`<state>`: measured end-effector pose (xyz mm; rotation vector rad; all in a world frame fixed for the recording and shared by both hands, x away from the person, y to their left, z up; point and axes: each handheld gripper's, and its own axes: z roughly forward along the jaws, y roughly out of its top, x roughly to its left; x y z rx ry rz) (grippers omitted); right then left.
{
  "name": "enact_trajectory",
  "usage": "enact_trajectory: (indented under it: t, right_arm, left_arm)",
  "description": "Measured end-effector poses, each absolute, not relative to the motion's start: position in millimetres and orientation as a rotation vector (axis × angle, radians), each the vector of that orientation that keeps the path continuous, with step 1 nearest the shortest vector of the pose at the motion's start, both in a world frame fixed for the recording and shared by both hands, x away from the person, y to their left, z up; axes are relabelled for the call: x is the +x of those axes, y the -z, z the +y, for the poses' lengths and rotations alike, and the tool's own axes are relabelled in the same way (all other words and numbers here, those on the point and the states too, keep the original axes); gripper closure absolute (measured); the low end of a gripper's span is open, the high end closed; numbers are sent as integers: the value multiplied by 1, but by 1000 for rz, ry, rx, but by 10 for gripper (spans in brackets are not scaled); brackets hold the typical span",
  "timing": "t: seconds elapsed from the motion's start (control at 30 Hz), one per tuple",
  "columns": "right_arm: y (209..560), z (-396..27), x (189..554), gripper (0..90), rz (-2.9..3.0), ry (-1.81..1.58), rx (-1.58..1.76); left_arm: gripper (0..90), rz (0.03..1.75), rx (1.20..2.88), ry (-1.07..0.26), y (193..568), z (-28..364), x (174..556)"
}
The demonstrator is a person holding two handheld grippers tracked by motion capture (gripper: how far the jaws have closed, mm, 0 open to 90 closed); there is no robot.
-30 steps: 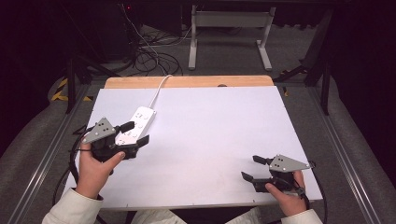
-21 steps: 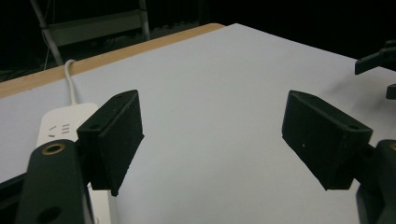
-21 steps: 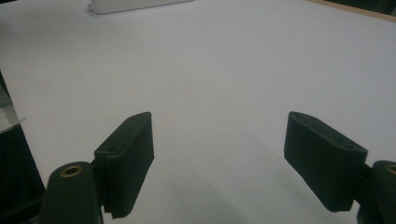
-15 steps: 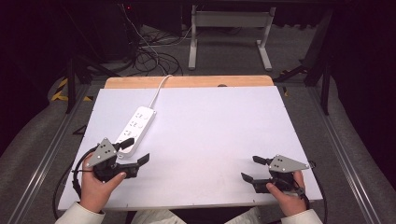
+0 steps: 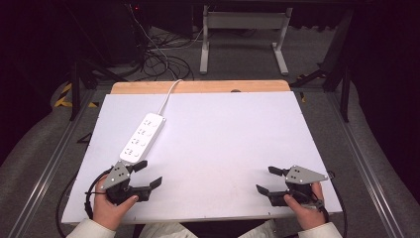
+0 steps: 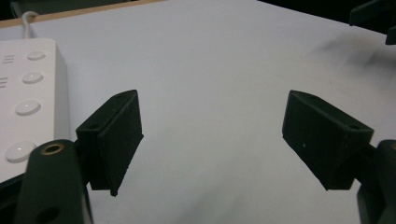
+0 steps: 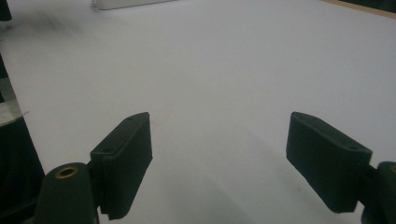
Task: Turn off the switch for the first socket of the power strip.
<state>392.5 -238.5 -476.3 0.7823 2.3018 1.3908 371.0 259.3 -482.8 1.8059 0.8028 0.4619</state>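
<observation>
- I see my left gripper (image 5: 148, 174) low at the near left of the white tabletop (image 5: 223, 139), jaws spread wide with nothing between them
- The white power strip (image 5: 142, 139) lies just beyond those jaws, slanting away toward the far edge; its near end is close to the upper jaw, and I cannot tell whether they touch
- My right gripper (image 5: 267, 180) rests at the near right corner, jaws released and empty, well apart from the strip
- The left gripper view puts the strip's round buttons (image 6: 23, 108) beside the left-hand jaw
- The high view adds the strip's white cord (image 5: 168, 96) running off over the wooden far edge (image 5: 198, 87)
- The right gripper view catches a white end of the strip (image 7: 130, 3) far off across bare tabletop
</observation>
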Motion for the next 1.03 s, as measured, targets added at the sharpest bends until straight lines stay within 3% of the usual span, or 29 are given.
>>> enact_trajectory:
  t: [0.23, 0.57, 1.03]
  right_arm:
    - [479, -239, 392, 232, 2315, -1378, 783]
    - [478, -238, 392, 231, 2311, -1381, 781]
    - [479, -239, 392, 230, 2311, -1381, 781]
  left_arm:
    - [217, 794, 1787, -412, 487, 259, 369]
    - [223, 760, 1827, -480, 477, 260, 366]
    - [219, 791, 1787, -416, 476, 261, 367]
